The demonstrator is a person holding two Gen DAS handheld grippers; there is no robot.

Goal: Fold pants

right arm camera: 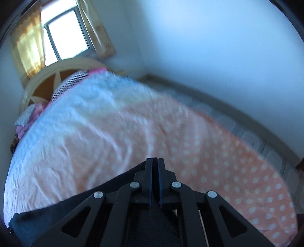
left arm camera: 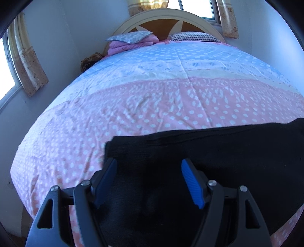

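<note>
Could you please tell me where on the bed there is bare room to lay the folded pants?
The bedspread is bare between the black pants at the near edge and the pillows at the headboard, left and right alike. It is crowded only by the headboard, where the pink folded bedding sits.

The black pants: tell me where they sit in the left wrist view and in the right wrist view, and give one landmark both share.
Left wrist view: the black pants lie across the lower right, on the dotted bedspread, running under the claw.
Right wrist view: they fill the bottom left, running under the claw.
Shared landmark: the arched headboard, top centre in the left view, upper left in the right view.
</note>
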